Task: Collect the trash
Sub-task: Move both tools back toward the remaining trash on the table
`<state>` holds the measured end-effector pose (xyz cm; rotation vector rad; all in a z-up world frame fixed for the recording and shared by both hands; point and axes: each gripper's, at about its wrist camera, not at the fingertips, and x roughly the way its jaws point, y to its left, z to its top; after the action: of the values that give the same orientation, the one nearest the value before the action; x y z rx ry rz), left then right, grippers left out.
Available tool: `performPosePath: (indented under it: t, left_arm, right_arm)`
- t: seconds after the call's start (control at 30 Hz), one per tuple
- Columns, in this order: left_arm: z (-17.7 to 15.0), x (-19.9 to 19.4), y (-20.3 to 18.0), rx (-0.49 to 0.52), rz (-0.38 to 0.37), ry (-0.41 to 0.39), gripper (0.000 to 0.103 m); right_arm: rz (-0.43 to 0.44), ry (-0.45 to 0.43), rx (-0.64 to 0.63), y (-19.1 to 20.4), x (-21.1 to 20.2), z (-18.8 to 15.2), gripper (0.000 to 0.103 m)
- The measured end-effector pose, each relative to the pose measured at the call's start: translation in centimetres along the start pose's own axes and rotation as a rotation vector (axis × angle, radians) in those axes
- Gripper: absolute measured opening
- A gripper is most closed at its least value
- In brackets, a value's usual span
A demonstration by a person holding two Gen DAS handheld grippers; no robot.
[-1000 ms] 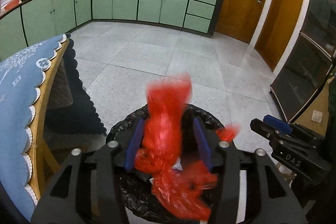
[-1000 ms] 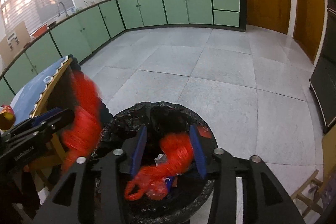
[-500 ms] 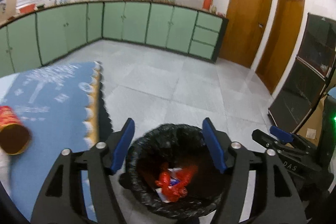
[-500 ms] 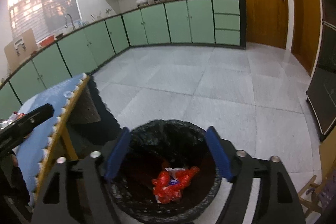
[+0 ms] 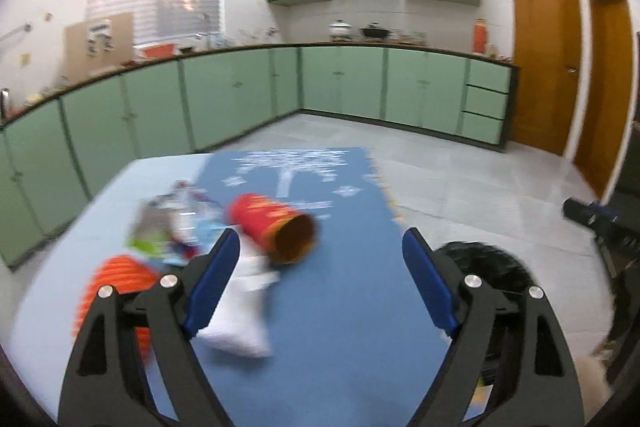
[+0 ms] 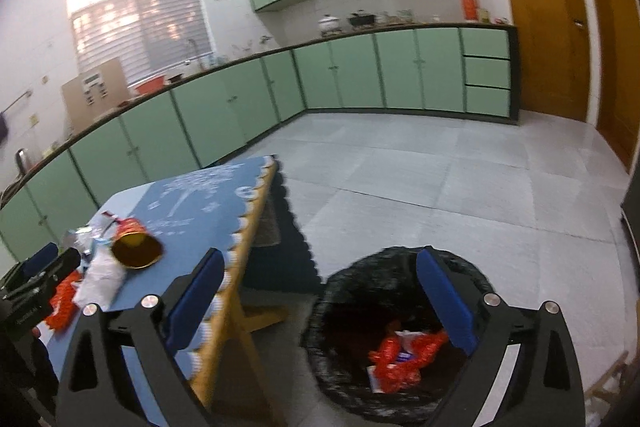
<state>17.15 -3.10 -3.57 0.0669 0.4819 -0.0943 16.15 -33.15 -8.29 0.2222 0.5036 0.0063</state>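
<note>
Red wrappers [image 6: 404, 355] lie inside the black-lined bin [image 6: 400, 267], seen only from the right gripper [image 6: 320, 291]; both grippers, including the left gripper [image 5: 320, 275], have just been opening, empty.

Red wrappers [image 6: 400, 359] lie inside black-lined bin [image 6: 340, 291].

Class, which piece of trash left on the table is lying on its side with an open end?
The red cylindrical can; the white wrapper and orange netting beside it are soft and crumpled.

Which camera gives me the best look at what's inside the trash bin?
The right wrist view: it looks down into the trash bin, showing red wrappers at the bottom. The left wrist view catches only the bin's blurred black rim beside the table.
</note>
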Motion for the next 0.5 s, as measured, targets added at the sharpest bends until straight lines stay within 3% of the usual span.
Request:
performPosePath:
  t: [0.27, 0.5]
  left_arm:
    - [-2.2, 0.1, 4.2, -0.049, 0.067, 0.081, 0.077]
    - [-4.3, 0.9, 5.2, -0.098, 0.036, 0.147, 0.065]
  right_arm:
    - [0.079, 0.016, -0.052, 6.6, 1.2, -1.1, 0.091]
    - [0.12, 0.03, -0.151, 11.5, 1.8, -2.7, 0.086]
